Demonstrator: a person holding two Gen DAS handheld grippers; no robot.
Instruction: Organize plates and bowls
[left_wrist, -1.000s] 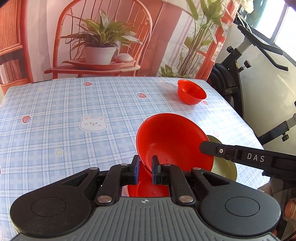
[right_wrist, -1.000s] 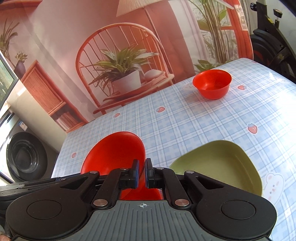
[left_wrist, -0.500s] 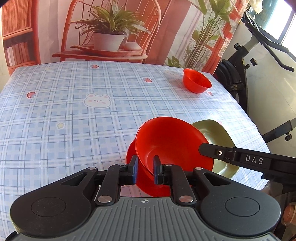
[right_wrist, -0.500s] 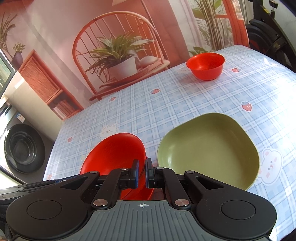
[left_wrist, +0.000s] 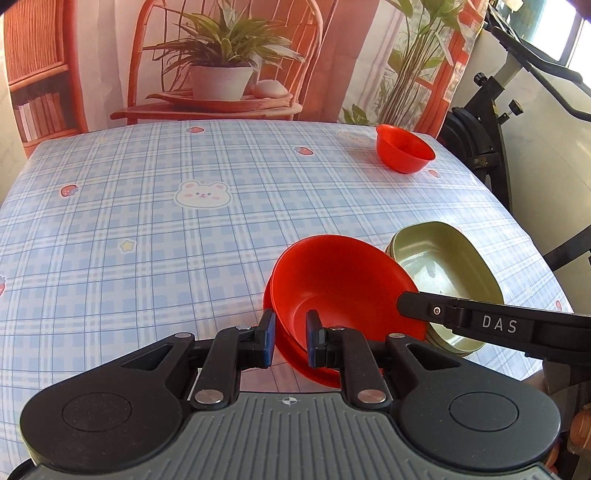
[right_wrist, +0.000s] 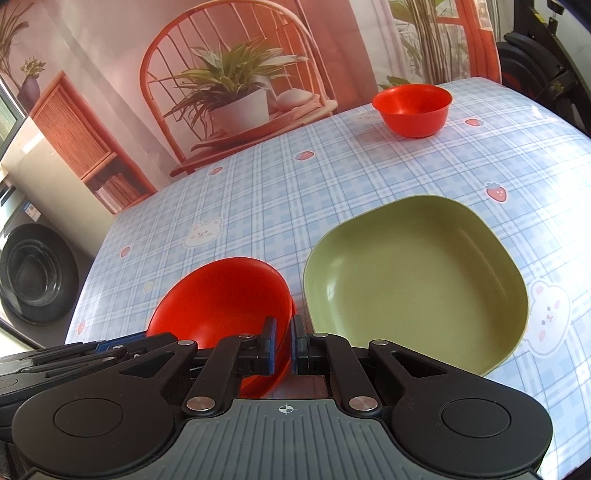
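Observation:
A large red bowl (left_wrist: 343, 277) hangs tilted just over a second red dish (left_wrist: 321, 373) on the checked tablecloth. My left gripper (left_wrist: 290, 334) is shut on the bowl's near rim. My right gripper (right_wrist: 282, 341) is shut on the rim of the same red bowl (right_wrist: 221, 299), and its black finger (left_wrist: 480, 321) reaches in from the right. A green squarish plate (left_wrist: 443, 266) lies right beside the bowl; the right wrist view shows this green plate (right_wrist: 413, 277) empty. A small red bowl (left_wrist: 404, 149) stands alone at the far right corner, also visible as the small red bowl (right_wrist: 413, 107).
The blue checked tablecloth (left_wrist: 147, 240) stretches bare to the left and back. The table's right edge runs close behind the green plate, with an exercise bike (left_wrist: 491, 122) beyond it. A printed backdrop hangs behind the table, and a washing machine (right_wrist: 37, 280) stands on the left.
Both grippers have sunk toward the table with the red bowl between them. The bowl now hangs close over the lower red dish, and the green plate shows more fully beside it.

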